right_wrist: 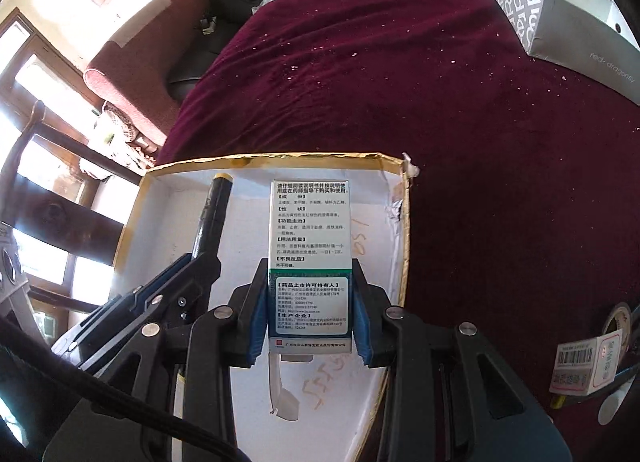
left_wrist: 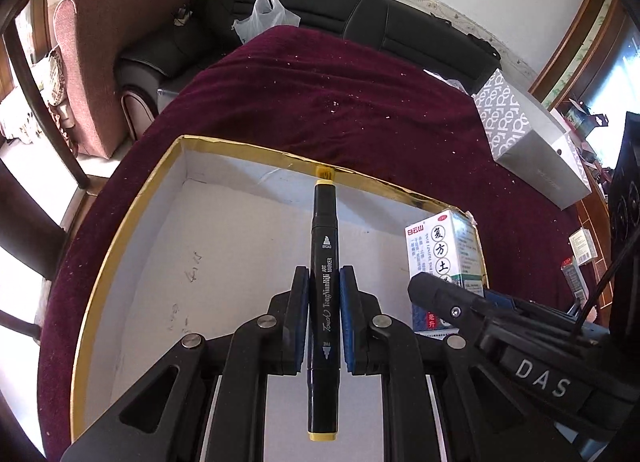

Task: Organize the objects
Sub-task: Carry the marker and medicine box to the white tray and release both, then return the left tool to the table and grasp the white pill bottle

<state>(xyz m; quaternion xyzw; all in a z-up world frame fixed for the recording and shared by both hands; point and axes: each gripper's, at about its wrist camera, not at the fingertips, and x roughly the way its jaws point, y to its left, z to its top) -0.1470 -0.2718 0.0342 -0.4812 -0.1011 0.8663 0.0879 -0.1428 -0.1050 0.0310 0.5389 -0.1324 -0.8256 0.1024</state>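
Note:
My left gripper [left_wrist: 324, 274] is shut on a black art marker [left_wrist: 323, 262] with yellow end caps, held lengthwise over the white inside of a gold-rimmed cardboard box [left_wrist: 240, 150]. My right gripper [right_wrist: 310, 262] is shut on a white and green medicine carton [right_wrist: 310, 230], held over the same gold-rimmed box [right_wrist: 280, 159]. In the left wrist view the medicine carton [left_wrist: 440, 246] and the right gripper [left_wrist: 444, 288] show at the right, near the box's far right corner. In the right wrist view the marker [right_wrist: 210, 214] and the left gripper [right_wrist: 200, 258] show at the left.
The box lies on a dark red velvet cloth [left_wrist: 340, 102] covering the table. A grey patterned shoebox [left_wrist: 528, 142] stands at the back right. A small barcoded carton [right_wrist: 586, 366] and a tape roll [right_wrist: 618, 318] lie at the right. A black sofa [left_wrist: 360, 10] holding a white plastic bag [left_wrist: 266, 14] is behind.

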